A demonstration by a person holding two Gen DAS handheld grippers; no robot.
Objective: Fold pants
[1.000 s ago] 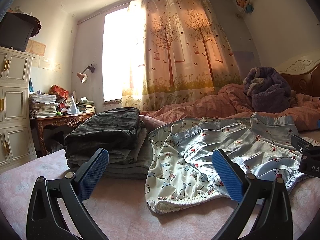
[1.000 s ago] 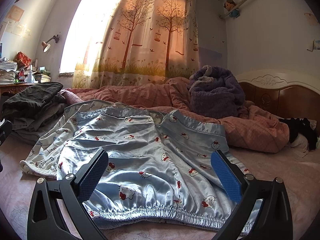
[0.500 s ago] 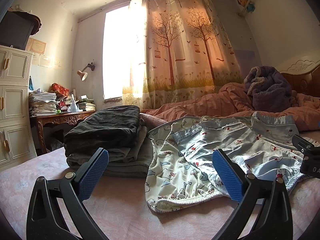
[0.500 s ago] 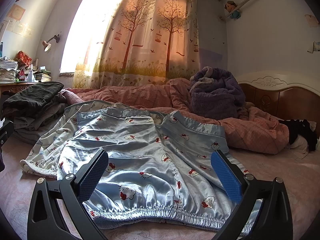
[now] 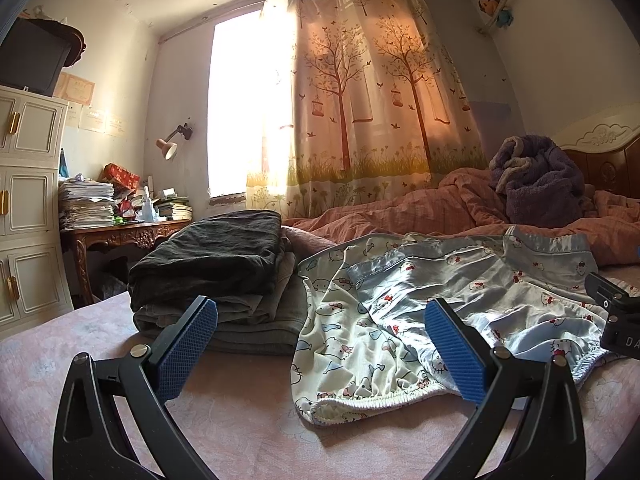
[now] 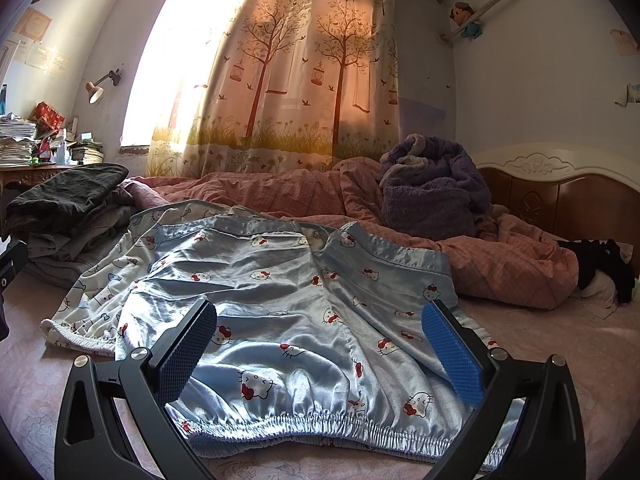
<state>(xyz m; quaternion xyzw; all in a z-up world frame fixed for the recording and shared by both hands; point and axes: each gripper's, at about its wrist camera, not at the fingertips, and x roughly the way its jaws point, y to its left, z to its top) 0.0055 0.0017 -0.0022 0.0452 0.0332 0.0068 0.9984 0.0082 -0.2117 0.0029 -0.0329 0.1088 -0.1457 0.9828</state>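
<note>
Both hand-held grippers (image 5: 320, 344) (image 6: 320, 344) gape empty; only the right view shows blue pants' (image 6: 288, 300) elastic waistband.

I faced a bright window (image 5: 236, 112), overexposed and half covered by a tree-printed curtain (image 5: 372, 120) glowing orange. The walls were pale; a wall lamp (image 5: 170, 146) hung left of the window. A carved wooden desk (image 5: 120, 236) carried stacked papers beside a cream cabinet (image 5: 28, 208). To my right stood a wooden headboard (image 6: 560, 196) with a cream crest. Paper sheets (image 5: 78, 88) were pinned above the cabinet.
</note>
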